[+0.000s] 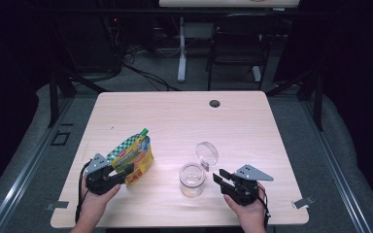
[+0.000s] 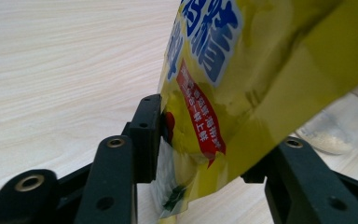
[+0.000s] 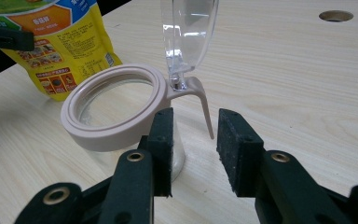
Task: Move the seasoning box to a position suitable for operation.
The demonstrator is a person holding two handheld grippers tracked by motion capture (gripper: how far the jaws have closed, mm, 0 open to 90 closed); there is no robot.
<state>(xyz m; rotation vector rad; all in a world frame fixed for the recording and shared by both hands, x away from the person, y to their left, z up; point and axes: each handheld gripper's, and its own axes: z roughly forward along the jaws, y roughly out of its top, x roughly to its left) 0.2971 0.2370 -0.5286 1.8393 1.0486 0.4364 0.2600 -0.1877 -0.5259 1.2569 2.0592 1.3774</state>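
- Nearest the high view's camera, the person's two hands come in from the bottom edge, each holding a black gripper above the pale wooden table (image 1: 175, 116).
- On the left, the left gripper (image 1: 125, 173) has its jaws around the lower end of a yellow pouch (image 1: 135, 156); in the left gripper view one pad lies against the pouch's printed face (image 2: 200, 107), while the other jaw sits behind the far side, where contact is hidden.
- That pouch has a green-and-white chequered top and a green cap (image 1: 144, 131), and it leans away from the person, near the table's left edge.
- On the right, the right gripper (image 1: 219, 177) has its jaws spread with nothing between them, just beside a clear jar (image 1: 192, 178).
- Seen from the right gripper view, the jar (image 3: 121, 107) carries a pinkish rim, and its clear hinged lid (image 3: 189, 32) stands open and upright; the rim's handle tab (image 3: 200, 100) hangs just beyond the gap between the jaws, untouched.
- Jar and pouch stand near each other but apart, the jar between the two grippers.
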